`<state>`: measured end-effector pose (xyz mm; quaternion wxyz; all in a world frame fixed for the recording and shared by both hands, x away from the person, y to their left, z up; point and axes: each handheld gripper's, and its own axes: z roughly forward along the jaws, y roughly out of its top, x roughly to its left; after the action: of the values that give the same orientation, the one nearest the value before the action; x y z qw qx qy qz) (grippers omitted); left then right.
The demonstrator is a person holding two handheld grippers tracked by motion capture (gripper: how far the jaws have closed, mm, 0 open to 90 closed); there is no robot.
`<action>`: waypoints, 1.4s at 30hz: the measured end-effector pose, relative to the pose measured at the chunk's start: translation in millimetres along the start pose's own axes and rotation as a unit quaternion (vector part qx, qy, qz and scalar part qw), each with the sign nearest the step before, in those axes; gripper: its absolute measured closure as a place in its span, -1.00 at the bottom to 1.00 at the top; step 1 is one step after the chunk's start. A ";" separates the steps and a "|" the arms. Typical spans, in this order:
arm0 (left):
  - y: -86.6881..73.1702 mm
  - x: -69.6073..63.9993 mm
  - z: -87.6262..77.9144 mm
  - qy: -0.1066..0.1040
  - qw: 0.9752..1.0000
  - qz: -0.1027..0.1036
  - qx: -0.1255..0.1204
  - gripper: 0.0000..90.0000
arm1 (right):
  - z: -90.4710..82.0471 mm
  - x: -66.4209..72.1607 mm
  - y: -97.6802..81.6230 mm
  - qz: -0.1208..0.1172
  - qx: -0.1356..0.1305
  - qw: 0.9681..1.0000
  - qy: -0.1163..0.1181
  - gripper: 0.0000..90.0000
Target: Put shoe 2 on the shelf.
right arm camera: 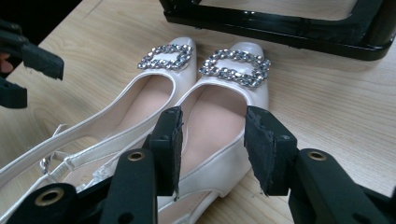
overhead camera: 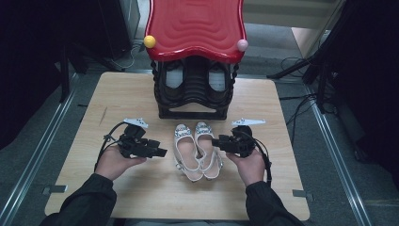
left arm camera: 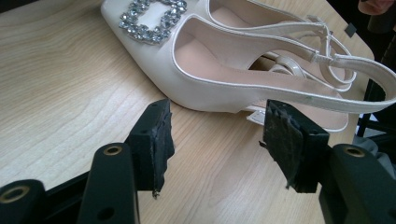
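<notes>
A pair of white slingback shoes with rhinestone buckles lies side by side, toes pointing away, in the middle of the wooden table [overhead camera: 117, 99]. My left gripper [overhead camera: 162, 152] sits just left of the left shoe [overhead camera: 184, 151], open. In the left gripper view its pads [left arm camera: 156, 140] stand apart over bare wood, with the left shoe [left arm camera: 210, 70] just beyond them. My right gripper [overhead camera: 214, 141] is at the right shoe [overhead camera: 209, 150], also open. In the right gripper view its fingertips [right arm camera: 268, 149] hover over the right shoe [right arm camera: 219, 112] without pressing on it, and the left shoe [right arm camera: 140, 98] lies beside it.
A black shoe rack [overhead camera: 193, 101] with a red wavy top [overhead camera: 195, 26] stands at the table's far edge, just beyond the toes. Another pair of shoes [overhead camera: 174, 77] rests inside it. A yellow ball [overhead camera: 149, 41] and a pink ball [overhead camera: 242, 45] cap its front corners.
</notes>
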<state>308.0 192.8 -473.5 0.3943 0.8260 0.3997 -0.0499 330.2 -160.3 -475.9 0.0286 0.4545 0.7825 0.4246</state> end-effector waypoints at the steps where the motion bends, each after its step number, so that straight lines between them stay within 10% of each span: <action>1: -0.2 0.3 -0.8 -0.003 1.000 0.000 -0.001 -0.08 | 0.4 1.4 -0.1 -0.003 0.003 1.000 0.000 0.30; 25: -1.5 4.8 -6.6 0.004 1.000 -0.001 -0.005 -0.09 | 31.3 39.8 21.5 -0.021 0.075 0.997 0.008 0.33; 42: -1.8 6.5 -11.0 0.006 1.000 0.000 -0.016 -0.09 | 61.2 51.7 22.8 -0.014 0.167 0.986 -0.028 0.43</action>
<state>308.6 205.2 -469.7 0.4054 0.8199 0.4026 -0.0382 342.0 -78.0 -481.5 -0.0199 0.4533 0.8476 0.2751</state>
